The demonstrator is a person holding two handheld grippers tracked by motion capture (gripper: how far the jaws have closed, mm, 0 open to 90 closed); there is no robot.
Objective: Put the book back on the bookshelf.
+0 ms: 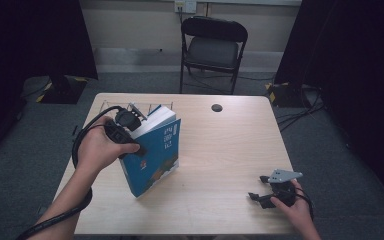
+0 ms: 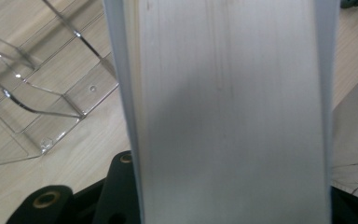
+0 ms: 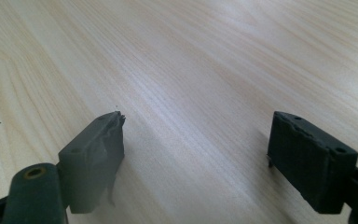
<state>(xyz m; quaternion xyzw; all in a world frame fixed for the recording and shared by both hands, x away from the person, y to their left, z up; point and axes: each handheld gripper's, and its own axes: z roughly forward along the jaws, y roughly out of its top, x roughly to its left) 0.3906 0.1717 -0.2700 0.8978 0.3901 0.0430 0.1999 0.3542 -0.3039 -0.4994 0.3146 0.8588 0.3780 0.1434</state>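
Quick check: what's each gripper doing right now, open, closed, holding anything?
Left gripper: closed on the blue book, held upright on the table.
Right gripper: open, fingers apart, holding nothing.

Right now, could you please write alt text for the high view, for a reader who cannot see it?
A person's left gripper clamps a blue-covered book, holding it tilted on a light wooden table, just in front of a clear plastic rack. The right gripper rests open near the table's right front edge, and a black folding chair stands beyond.
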